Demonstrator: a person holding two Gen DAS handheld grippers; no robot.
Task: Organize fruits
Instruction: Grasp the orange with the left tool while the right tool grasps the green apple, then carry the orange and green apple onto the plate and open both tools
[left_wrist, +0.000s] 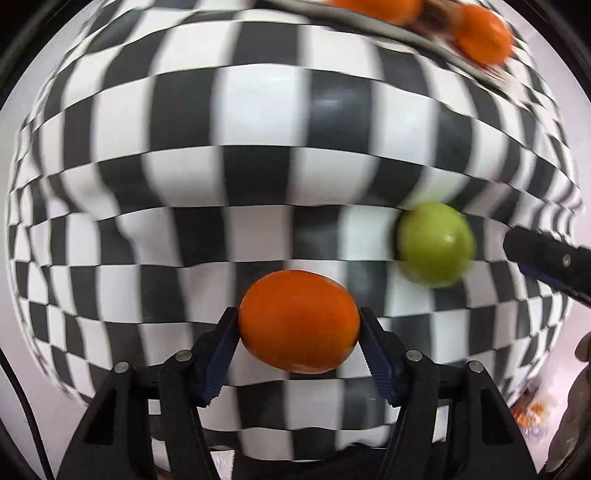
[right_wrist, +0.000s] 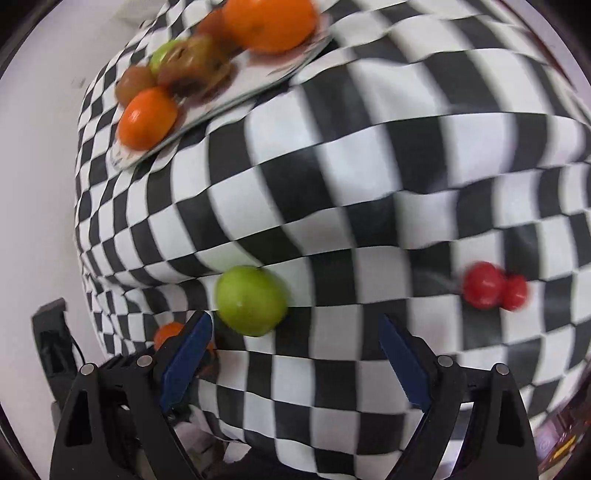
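My left gripper (left_wrist: 298, 325) is shut on an orange (left_wrist: 298, 320) and holds it above the checkered cloth. A green apple (left_wrist: 435, 243) lies on the cloth to its right; it also shows in the right wrist view (right_wrist: 251, 300), just ahead of my open, empty right gripper (right_wrist: 295, 332), nearer its left finger. A plate (right_wrist: 225, 92) at the far left of the right wrist view holds oranges (right_wrist: 147, 117), brown fruits and a green fruit. In the left wrist view its oranges (left_wrist: 480, 33) show at the top right. Two red fruits (right_wrist: 493, 286) lie to the right.
The black-and-white checkered cloth (right_wrist: 369, 166) covers the table and has folds. The table edge runs along the left in the right wrist view, with a dark object (right_wrist: 51, 332) beyond it. The right gripper's finger (left_wrist: 546, 258) shows at the left wrist view's right edge.
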